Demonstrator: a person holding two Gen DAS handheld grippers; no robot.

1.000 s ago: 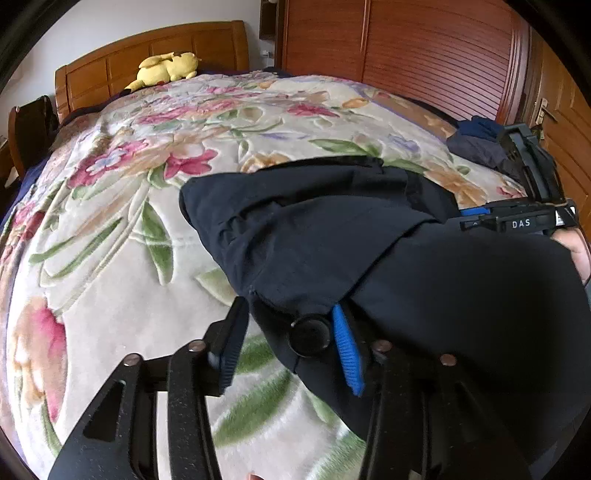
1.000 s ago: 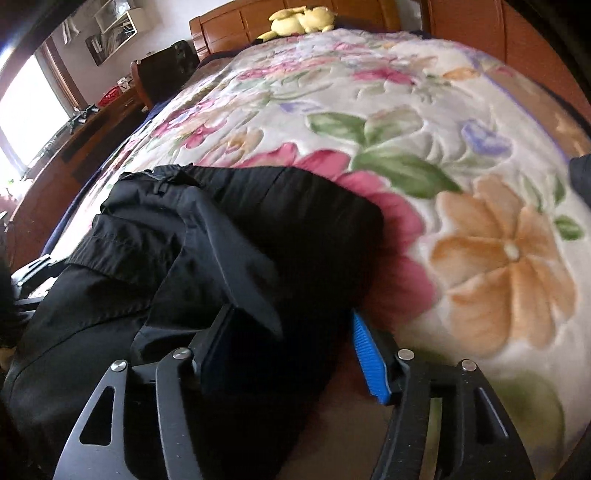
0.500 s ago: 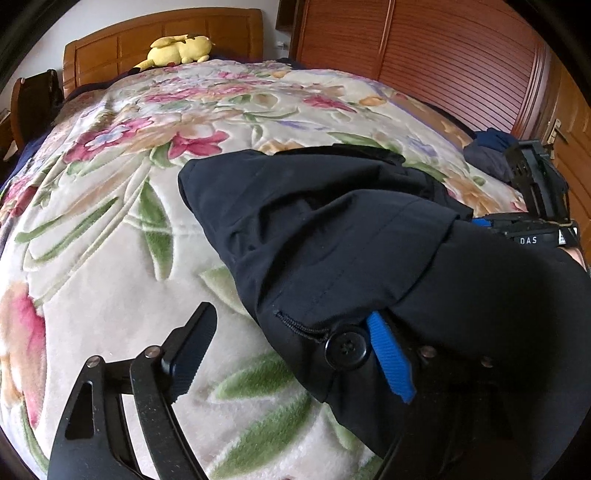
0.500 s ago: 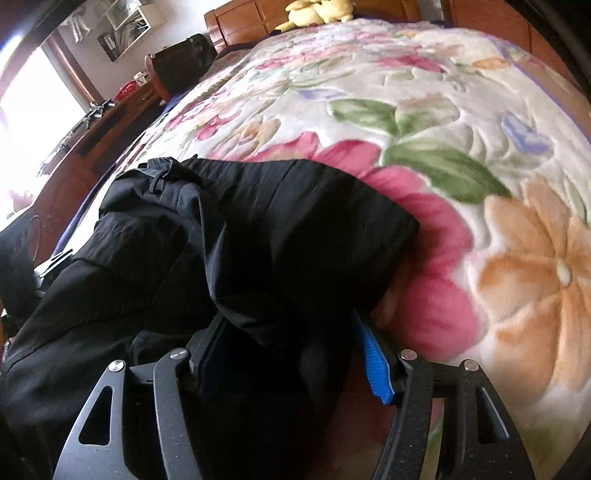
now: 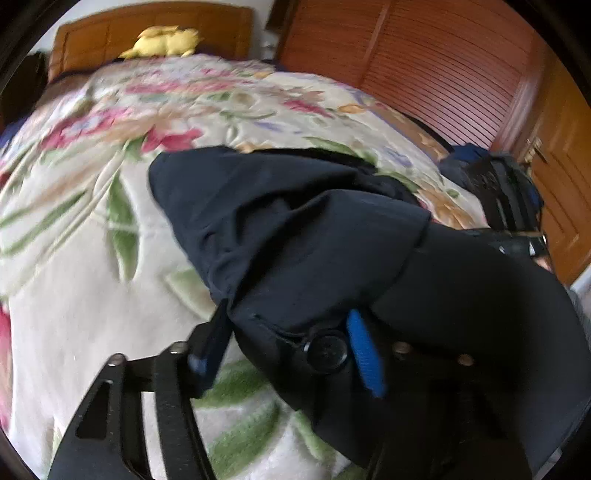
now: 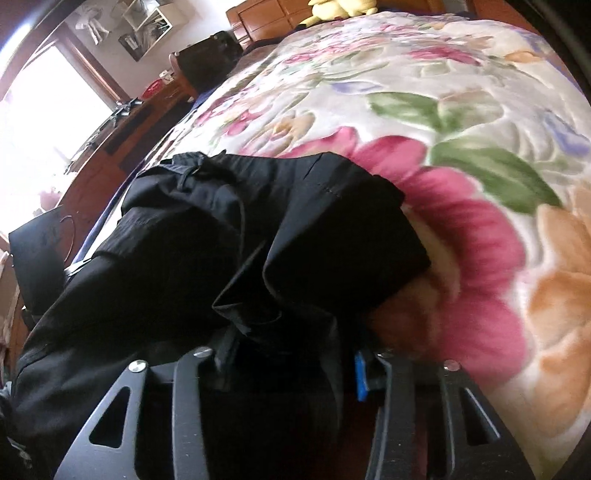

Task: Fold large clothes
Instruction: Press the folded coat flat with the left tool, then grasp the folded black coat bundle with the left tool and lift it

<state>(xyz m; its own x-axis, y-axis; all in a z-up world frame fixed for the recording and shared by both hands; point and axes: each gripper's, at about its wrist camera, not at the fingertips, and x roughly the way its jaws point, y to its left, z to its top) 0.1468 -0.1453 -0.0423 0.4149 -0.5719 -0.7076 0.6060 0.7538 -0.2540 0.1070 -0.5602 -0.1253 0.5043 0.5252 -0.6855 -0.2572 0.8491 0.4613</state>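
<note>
A dark garment (image 5: 303, 236), trousers by the look of the waistband, button and belt loops, lies bunched on a bed (image 5: 92, 295) covered with a cream blanket printed with large pink, peach and green flowers. In the left wrist view the left hand-held gripper (image 5: 284, 343) has the waistband edge between its jaws, which are closing: the black finger on the left touches the fold of cloth, and the blue-padded finger on the right lies against the cloth just beside the round black button (image 5: 327, 350). The pads seem to press on the fabric from both sides, though the picture is somewhat blurred. From there the garment runs up and away over the blanket, its far end lying flat, and a second thick fold drapes off toward the right, where the other tool and a bit of a hand show at the frame's edge. In the right wrist view the right hand-held gripper (image 6: 288, 365) is also closing, with a bundle of the same dark cloth filling the gap between its fingers; only a sliver of its blue pad (image 6: 360, 376) shows past the fabric, and the cloth appears clamped there. A creased flap stands up just ahead of the jaws, and the belt-looped waistband lies farther back on the left. A yellow plush toy (image 5: 166, 40) rests by the wooden headboard (image 5: 103, 29), and louvred wooden wardrobe doors (image 5: 424, 66) stand along the right side of the bed.
</note>
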